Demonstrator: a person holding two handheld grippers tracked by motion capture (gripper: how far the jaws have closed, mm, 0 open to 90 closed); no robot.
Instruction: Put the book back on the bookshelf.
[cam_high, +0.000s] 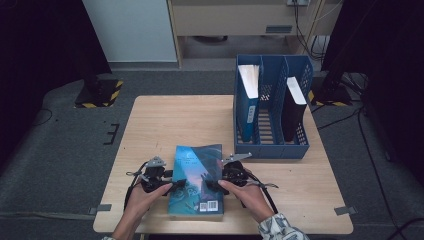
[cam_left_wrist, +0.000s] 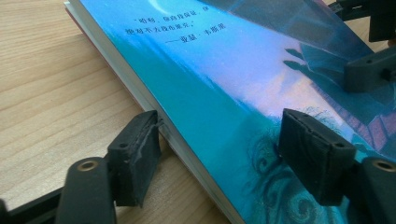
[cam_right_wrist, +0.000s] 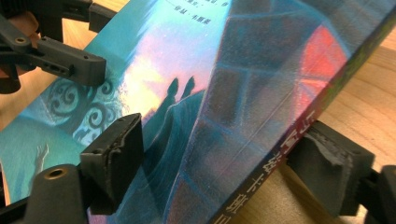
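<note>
The blue book (cam_high: 196, 180) lies flat on the table (cam_high: 160, 120) at 6 o'clock. The left gripper (cam_high: 172, 186) and right gripper (cam_high: 209, 184) straddle its edges, fingers half open, not squeezing yet. Next: pinch, lift toward the blue file rack (cam_high: 272, 150) at 1 o'clock.

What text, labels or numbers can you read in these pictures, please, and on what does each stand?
"——亚瑟·韦斯莱": back cover of the book, under a quoted line too blurred to read surely.
Large characters on the book's spine: cut off and slanted, unreadable.
Barcode on the cover: digits too small.
Blue file rack and its books: no readable text.
</note>
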